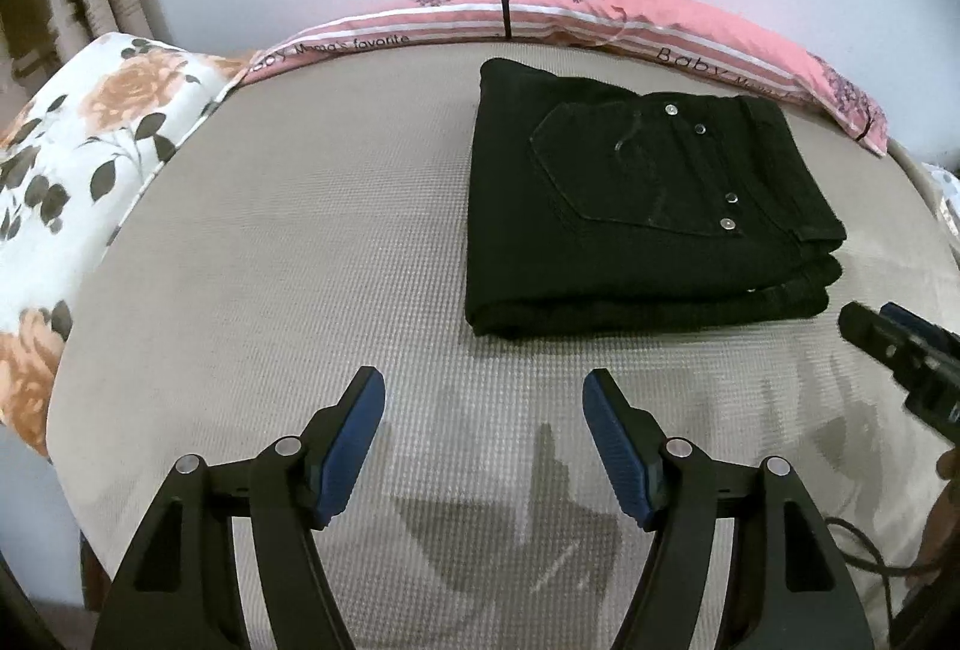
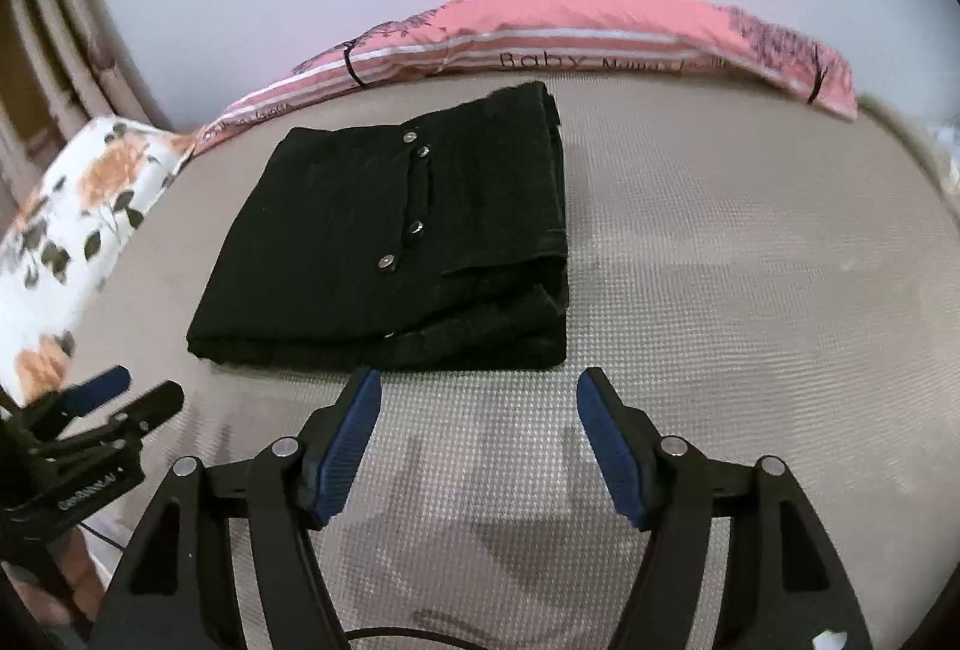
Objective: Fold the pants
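Note:
Black pants (image 1: 636, 206) lie folded into a thick square stack on the beige bed cover (image 1: 270, 260), back pocket and metal rivets facing up. My left gripper (image 1: 483, 392) hangs open over bare cover in front of the stack's near left corner, nothing between its blue pads. In the right wrist view the same pants (image 2: 390, 242) sit just beyond my right gripper (image 2: 479, 389), which is open and holds nothing, its left fingertip close to the stack's near edge. Each gripper shows at the edge of the other's view: right gripper (image 1: 882, 338), left gripper (image 2: 135, 392).
A pink striped pillow (image 1: 540, 20) runs along the far edge of the bed against a pale wall. A white floral pillow (image 1: 78, 158) lies at the left. A dark cable (image 1: 864, 548) trails at the lower right. The bed's edge curves off at the right.

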`<state>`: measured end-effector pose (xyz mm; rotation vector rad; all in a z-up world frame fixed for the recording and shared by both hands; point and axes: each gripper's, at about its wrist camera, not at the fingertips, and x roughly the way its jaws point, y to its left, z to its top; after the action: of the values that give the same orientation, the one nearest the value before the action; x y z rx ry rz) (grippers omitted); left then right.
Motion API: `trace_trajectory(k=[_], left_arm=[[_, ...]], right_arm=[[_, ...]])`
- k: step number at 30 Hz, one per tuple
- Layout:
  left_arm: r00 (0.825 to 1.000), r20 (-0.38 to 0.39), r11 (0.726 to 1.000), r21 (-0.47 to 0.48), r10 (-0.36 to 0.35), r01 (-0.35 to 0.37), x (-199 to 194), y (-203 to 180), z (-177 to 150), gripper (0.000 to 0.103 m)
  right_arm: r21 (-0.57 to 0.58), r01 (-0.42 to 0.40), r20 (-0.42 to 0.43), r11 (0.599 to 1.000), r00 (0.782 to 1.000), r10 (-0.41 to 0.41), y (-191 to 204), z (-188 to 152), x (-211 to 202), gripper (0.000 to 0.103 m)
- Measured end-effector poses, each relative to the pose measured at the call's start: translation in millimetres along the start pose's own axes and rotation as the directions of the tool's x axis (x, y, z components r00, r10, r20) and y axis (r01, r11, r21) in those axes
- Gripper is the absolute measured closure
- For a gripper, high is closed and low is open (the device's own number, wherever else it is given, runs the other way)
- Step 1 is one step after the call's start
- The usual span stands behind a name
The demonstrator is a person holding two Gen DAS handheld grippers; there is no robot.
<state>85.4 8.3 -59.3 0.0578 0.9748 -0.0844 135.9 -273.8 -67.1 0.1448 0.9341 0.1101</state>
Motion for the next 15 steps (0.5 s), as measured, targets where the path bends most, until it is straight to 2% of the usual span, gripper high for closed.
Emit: trace_trajectory(k=[5,15], left_arm=[[1.0,0.014,1.0,0.003,0.027,-0.027,-4,-1,-8,0.034],[1.0,0.011,1.0,-0.009,0.013,-0.013,-5,0,-9,0.034]], right_arm=[[-0.018,0.02,0.014,1.0,1.0,-0.02,15,-7,-7,0.031],[-0.012,0.048,0.014,0.999,0.999,-0.048,27,-15,-13,0.029]])
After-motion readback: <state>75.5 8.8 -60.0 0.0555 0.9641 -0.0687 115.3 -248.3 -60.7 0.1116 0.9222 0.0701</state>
